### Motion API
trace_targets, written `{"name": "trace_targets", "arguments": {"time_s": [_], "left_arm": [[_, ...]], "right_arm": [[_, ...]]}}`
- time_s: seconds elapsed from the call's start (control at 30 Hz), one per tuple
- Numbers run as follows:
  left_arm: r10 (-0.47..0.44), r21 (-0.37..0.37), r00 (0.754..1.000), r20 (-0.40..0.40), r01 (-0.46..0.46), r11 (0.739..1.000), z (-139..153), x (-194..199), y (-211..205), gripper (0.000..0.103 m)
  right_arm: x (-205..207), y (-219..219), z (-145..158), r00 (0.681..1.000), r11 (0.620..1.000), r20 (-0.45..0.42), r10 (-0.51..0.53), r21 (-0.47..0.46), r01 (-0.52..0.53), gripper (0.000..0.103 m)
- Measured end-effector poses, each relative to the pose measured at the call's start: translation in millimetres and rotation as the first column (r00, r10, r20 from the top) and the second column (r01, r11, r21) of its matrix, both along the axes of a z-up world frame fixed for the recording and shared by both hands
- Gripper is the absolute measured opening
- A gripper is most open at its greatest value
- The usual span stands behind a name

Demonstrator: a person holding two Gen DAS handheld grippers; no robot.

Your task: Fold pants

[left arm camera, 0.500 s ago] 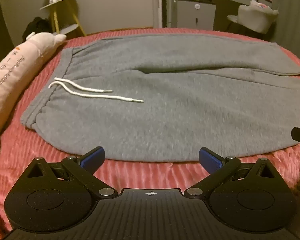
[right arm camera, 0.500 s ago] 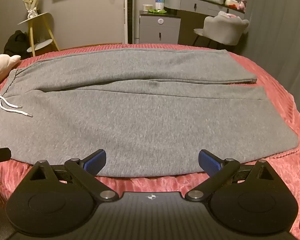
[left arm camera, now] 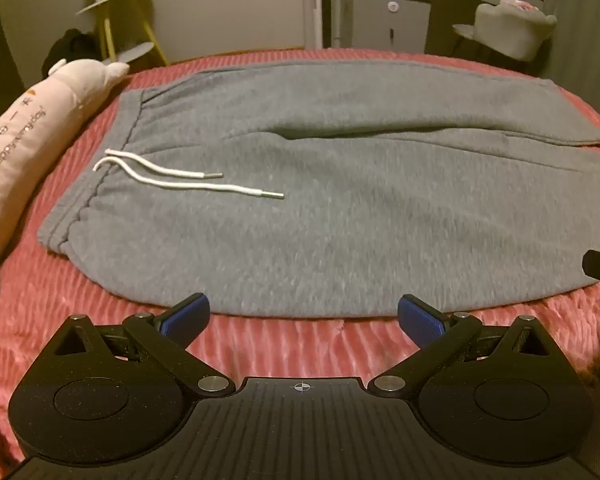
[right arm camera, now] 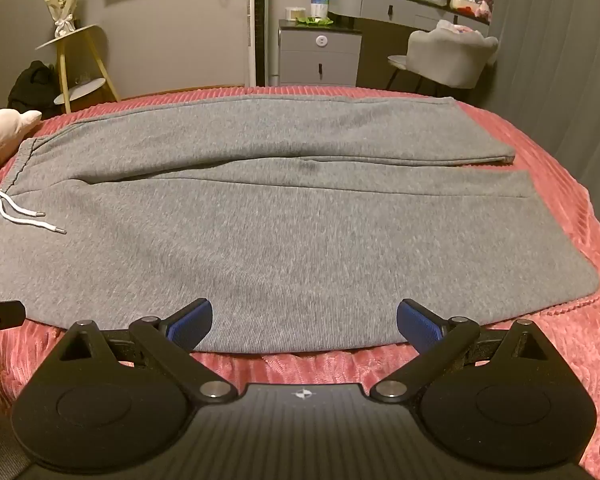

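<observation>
Ahead of both grippers a pink ribbed bedspread (left arm camera: 292, 344) fills the view, with bare strips showing before the fingertips and off to each side. The grey pants (right arm camera: 300, 232) lie flat across it, near hem edge just beyond the left gripper (left arm camera: 303, 319) and between the fingers of the right gripper (right arm camera: 304, 322). Both stand wide apart, holding nothing. White drawstrings (left arm camera: 188, 180) rest ahead-left.
</observation>
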State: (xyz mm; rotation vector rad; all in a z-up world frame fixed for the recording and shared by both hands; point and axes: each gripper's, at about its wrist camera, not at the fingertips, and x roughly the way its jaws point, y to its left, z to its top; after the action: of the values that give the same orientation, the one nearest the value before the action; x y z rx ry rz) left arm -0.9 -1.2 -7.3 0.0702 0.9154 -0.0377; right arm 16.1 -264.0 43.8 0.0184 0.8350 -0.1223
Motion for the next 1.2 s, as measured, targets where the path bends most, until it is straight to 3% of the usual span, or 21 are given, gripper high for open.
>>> {"name": "trace_targets", "arguments": {"time_s": [1.2], "left_arm": [[-0.004,-0.01,1.0,-0.028,0.004,1.0,0.9,2.0,0.6,0.103]], "right_arm": [[4.2,-0.8,-4.1,1.0,1.0,-0.019,0.001,0.021,0.0,0.099]]}}
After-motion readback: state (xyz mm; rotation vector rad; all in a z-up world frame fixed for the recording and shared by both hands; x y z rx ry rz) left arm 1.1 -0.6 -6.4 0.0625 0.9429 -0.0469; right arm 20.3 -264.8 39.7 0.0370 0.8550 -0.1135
